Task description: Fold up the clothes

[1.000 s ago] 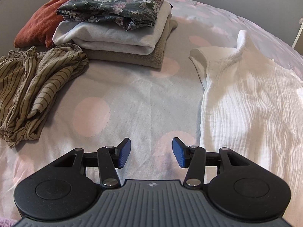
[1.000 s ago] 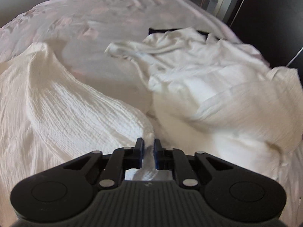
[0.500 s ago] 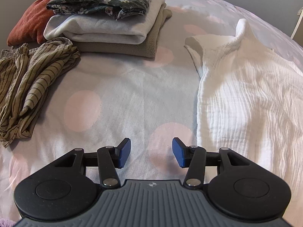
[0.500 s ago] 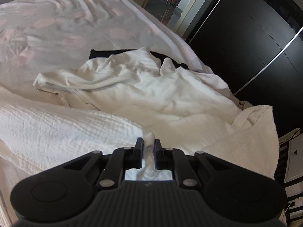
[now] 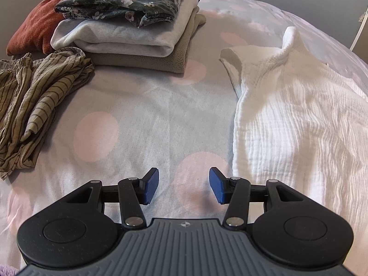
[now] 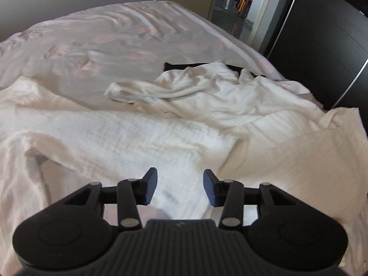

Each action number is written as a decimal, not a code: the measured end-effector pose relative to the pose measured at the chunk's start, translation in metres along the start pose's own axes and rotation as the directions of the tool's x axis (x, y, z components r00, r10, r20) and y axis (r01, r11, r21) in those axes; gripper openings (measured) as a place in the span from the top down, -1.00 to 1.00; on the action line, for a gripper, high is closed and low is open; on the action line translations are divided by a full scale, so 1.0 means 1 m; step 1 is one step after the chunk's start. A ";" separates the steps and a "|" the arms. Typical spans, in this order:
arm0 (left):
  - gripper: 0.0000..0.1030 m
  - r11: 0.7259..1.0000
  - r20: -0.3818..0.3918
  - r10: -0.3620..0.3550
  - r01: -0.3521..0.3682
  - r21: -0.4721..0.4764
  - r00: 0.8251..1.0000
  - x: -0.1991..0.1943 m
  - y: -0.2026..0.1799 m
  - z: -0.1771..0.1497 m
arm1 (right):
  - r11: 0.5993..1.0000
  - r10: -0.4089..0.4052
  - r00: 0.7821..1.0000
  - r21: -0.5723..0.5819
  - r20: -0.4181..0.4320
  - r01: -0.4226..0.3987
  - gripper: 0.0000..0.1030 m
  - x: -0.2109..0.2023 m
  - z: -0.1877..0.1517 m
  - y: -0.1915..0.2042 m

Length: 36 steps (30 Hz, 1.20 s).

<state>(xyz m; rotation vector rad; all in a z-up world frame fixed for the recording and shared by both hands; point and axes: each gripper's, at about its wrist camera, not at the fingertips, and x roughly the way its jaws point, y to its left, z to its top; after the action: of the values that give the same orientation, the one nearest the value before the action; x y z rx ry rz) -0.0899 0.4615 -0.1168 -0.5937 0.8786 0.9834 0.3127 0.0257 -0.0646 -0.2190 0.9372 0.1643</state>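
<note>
A white crinkled garment (image 5: 299,115) lies spread on the bed, its collar standing up at the far end. My left gripper (image 5: 184,187) hovers open over bare bedspread just left of the garment's edge, nothing between its blue pads. In the right wrist view the same white garment (image 6: 142,142) lies folded across below my right gripper (image 6: 180,187). Its jaws are opening and the cloth lies loose beneath them, no longer pinched.
A stack of folded clothes (image 5: 128,27) sits at the far left, a rust-red piece (image 5: 30,30) behind it and crumpled striped cloth (image 5: 30,103) beside it. More rumpled white clothes (image 6: 230,96) lie at the right, near the bed edge and a dark wardrobe (image 6: 322,30).
My right gripper, shut on a fold of the white garment before, has let it go and the cloth now lies flat. The left gripper has stayed put, open.
</note>
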 end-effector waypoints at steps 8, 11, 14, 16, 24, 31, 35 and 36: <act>0.10 0.999 0.014 -0.026 0.026 -0.035 1.000 -0.010 0.009 -0.001 | 0.958 0.285 0.957 0.031 -0.055 -0.284 0.02 -0.047 -0.053 0.075; 0.10 0.999 0.019 -0.035 0.036 -0.040 0.999 -0.012 0.011 -0.002 | 0.921 0.388 0.920 0.054 -0.063 -0.385 -0.06 -0.063 -0.074 0.104; 0.10 0.998 0.022 -0.054 0.055 -0.036 0.998 -0.014 0.011 -0.003 | 0.890 0.455 0.888 0.043 -0.068 -0.453 -0.14 -0.077 -0.100 0.133; 0.10 0.996 0.020 -0.075 0.076 -0.036 0.997 -0.015 0.012 -0.003 | 0.878 0.479 0.875 0.035 -0.071 -0.478 -0.16 -0.080 -0.117 0.147; 0.07 0.963 0.012 -0.207 0.206 -0.175 0.978 -0.011 0.033 0.000 | 0.897 0.439 0.896 -0.098 0.070 -0.431 -0.31 -0.093 -0.151 0.174; 0.06 0.952 -0.040 -0.242 0.229 -0.204 0.969 0.000 0.035 -0.003 | 0.900 0.430 0.902 -0.092 0.038 -0.426 -0.32 -0.077 -0.151 0.178; 0.06 0.951 -0.099 -0.252 0.227 -0.209 0.963 0.009 0.033 -0.005 | 0.898 0.438 0.898 -0.053 0.029 -0.437 -0.32 -0.072 -0.151 0.175; 0.06 0.953 -0.113 -0.252 0.226 -0.203 0.961 0.011 0.031 -0.006 | 0.897 0.442 0.897 -0.047 0.029 -0.440 -0.32 -0.072 -0.151 0.175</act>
<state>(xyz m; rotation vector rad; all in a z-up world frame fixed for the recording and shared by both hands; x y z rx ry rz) -0.1166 0.4759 -0.1308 -0.9182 0.8172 0.8156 0.1129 0.1525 -0.1128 -0.0343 0.9342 0.6062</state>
